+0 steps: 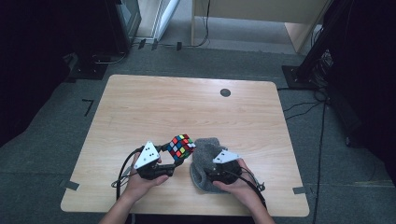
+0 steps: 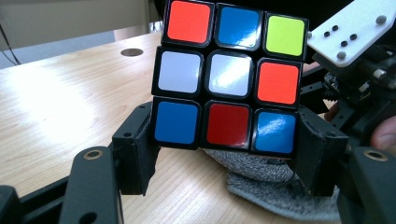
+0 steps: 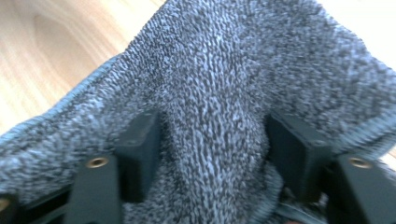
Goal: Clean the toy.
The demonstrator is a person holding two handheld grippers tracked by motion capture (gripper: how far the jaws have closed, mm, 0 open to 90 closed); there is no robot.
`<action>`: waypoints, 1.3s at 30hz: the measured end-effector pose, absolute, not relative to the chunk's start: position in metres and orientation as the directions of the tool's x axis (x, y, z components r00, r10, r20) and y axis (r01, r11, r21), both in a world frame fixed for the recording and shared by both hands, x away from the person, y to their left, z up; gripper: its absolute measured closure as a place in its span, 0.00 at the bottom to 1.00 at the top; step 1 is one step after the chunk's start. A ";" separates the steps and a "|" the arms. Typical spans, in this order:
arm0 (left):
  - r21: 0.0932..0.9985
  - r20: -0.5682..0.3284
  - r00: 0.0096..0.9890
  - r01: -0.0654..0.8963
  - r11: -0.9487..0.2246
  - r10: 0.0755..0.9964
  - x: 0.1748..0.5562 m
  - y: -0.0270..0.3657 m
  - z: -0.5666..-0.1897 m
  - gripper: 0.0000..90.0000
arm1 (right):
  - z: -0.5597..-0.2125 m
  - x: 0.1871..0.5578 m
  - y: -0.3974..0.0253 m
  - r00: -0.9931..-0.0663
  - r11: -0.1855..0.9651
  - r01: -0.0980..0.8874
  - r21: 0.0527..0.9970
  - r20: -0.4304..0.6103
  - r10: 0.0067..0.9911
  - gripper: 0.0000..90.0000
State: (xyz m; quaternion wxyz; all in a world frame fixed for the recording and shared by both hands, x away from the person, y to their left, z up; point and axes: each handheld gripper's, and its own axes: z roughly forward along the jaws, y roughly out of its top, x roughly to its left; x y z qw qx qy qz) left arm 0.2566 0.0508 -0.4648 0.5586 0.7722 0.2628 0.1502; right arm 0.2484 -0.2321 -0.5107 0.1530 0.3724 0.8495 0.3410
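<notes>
The puzzle cube [image 2: 229, 77] is a hard, glossy plastic block with black edges and square stickers in red, blue, white, orange and yellow-green; it is lifted off the table [image 1: 154, 102], tilted, near the front middle of the top, just left of the cloth [image 1: 208, 154]. The left gripper [image 2: 226, 154] grasps it: the two black jaws stand wide, about the cube's width apart, and press its lower left and lower right sides, with the bottom row of stickers between them. In the high view the same left gripper [image 1: 169, 156] reaches the cube [image 1: 181, 147] from the left, held in the person's left hand [image 1: 140, 179]. The cloth [image 3: 224, 93] is a soft, nubbly grey knit with a stitched border, bunched up in a rumpled heap on the pale wood-grain tabletop. The right gripper [image 3: 212, 154] has a thick fold of it between its jaws, which stand partly open; the fabric seems pinched rather than merely draped, though the blur leaves that uncertain. The right gripper [image 1: 219, 170] sits over the cloth's near edge, held in the right hand [image 1: 238, 182]. The cloth [image 2: 271, 182] lies just under and behind the cube.
</notes>
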 end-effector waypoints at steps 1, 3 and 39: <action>0.940 -0.065 0.817 0.243 -0.239 0.573 0.257 0.050 -0.465 0.37 | -0.510 0.248 -0.235 -0.681 0.491 0.528 0.693 0.000 0.733 0.48; 0.937 -0.069 0.820 0.248 -0.245 0.568 0.257 0.049 -0.466 0.37 | -0.509 0.247 -0.238 -0.679 0.489 0.532 0.691 0.002 0.734 0.58; 0.929 -0.040 0.899 0.195 -0.315 0.437 0.237 0.021 -0.465 0.38 | -0.449 0.224 -0.245 -0.618 0.029 0.476 0.879 0.311 0.722 0.83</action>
